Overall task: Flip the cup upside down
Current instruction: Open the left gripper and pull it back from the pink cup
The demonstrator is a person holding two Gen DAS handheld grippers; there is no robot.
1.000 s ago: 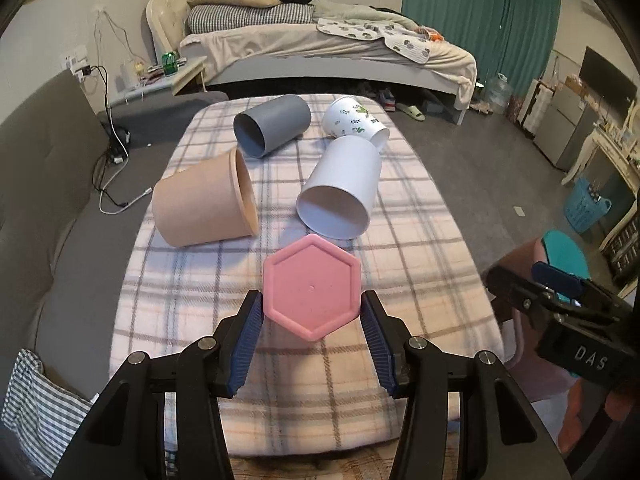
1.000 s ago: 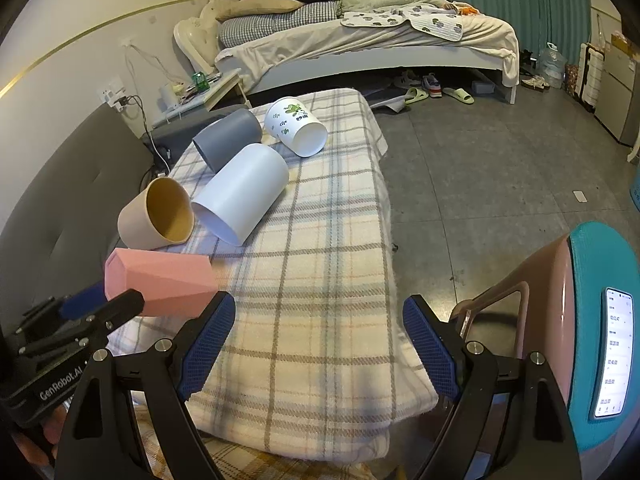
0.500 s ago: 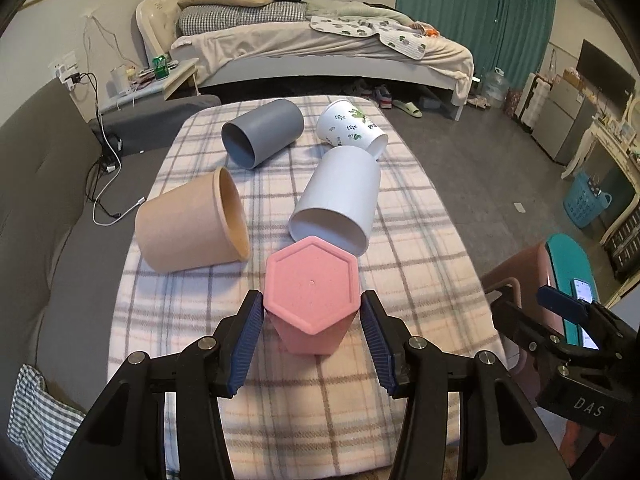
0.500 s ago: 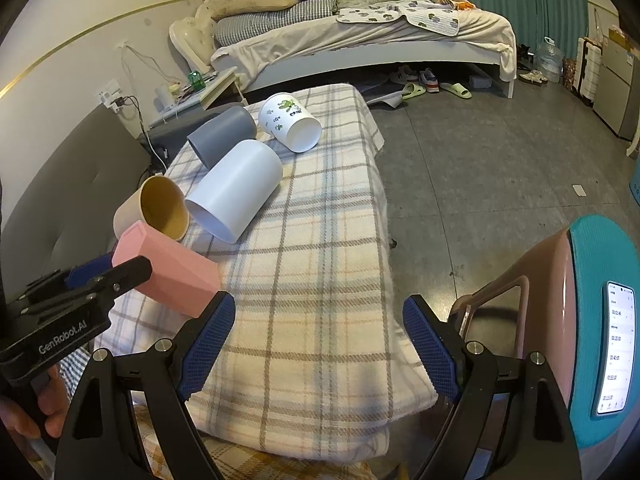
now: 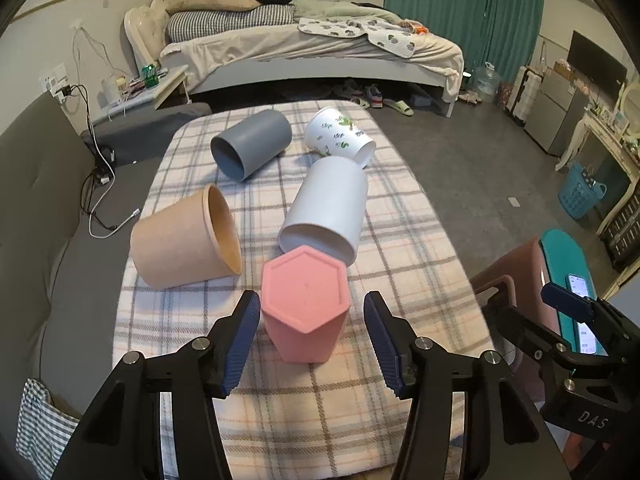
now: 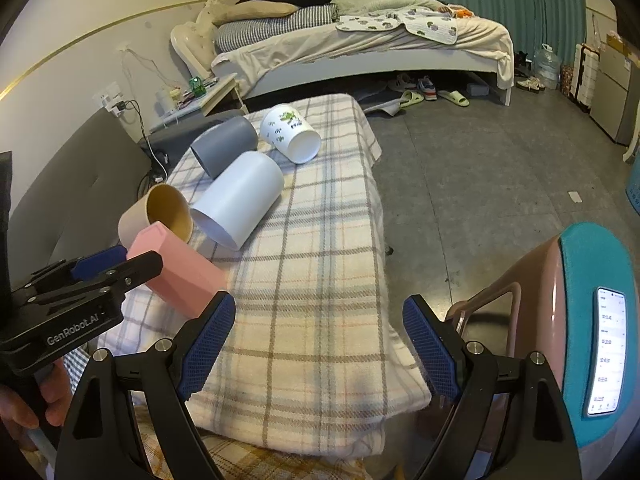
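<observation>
Left gripper (image 5: 310, 334) stands spread, its blue pads just clear of the pink hexagonal cup (image 5: 305, 304), which sits base-up and tilted on the plaid blanket (image 5: 400, 248), just before the white cup (image 5: 328, 210). Right gripper (image 6: 318, 344) gapes wide, holding nothing.

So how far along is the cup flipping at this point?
Nearly done for one: the pink hexagonal cup sits base-up on the plaid blanket, leaning slightly, between the left gripper's parted fingers. Left: the tan cup, white cup, grey cup and printed cup lie on their sides.
</observation>
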